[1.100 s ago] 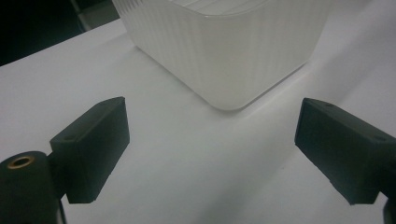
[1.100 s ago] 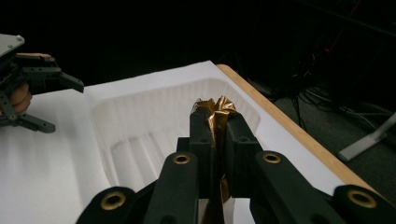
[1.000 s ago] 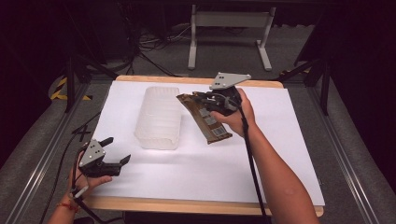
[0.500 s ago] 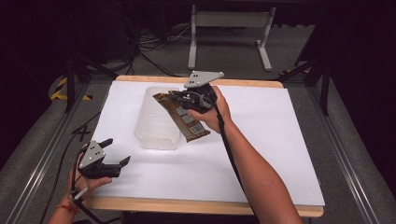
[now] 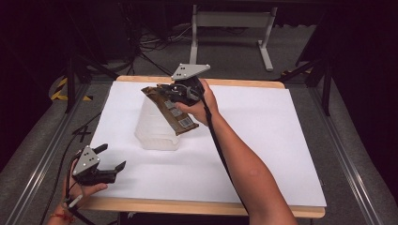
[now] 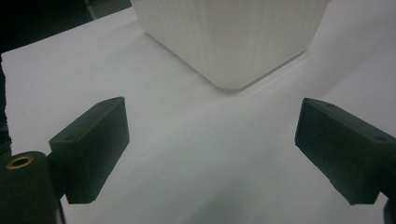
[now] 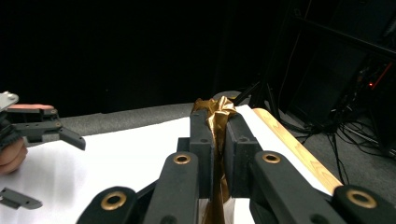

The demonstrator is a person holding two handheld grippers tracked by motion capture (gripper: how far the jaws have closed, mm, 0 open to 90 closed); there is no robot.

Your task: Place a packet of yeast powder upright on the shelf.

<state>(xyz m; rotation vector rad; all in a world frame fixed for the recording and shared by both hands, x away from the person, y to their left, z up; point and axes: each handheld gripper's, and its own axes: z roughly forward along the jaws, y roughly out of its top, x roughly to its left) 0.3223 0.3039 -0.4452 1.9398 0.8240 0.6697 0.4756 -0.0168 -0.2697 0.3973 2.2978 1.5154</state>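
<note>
My right gripper (image 5: 168, 92) is shut on a brown snack packet (image 5: 171, 111), held tilted above the translucent white plastic container (image 5: 153, 133) in the middle of the white table sheet. In the right gripper view the jaws pinch the packet's golden crumpled edge (image 7: 218, 119). My left gripper (image 5: 112, 161) stands open near the table's front left corner, nothing between its fingers. Its own view looks at the ribbed container (image 6: 233, 42) a short way ahead, between the two black pads (image 6: 95, 140).
A white sheet (image 5: 263, 140) covers the wooden table, whose edge (image 5: 197, 206) shows at the front. Dark floor, cables and a metal stand leg (image 5: 265, 44) lie beyond the far edge. Rails run along both sides of the table.
My right gripper has carried the snack packet leftward, from right of the container to above it. The left gripper has barely moved.
</note>
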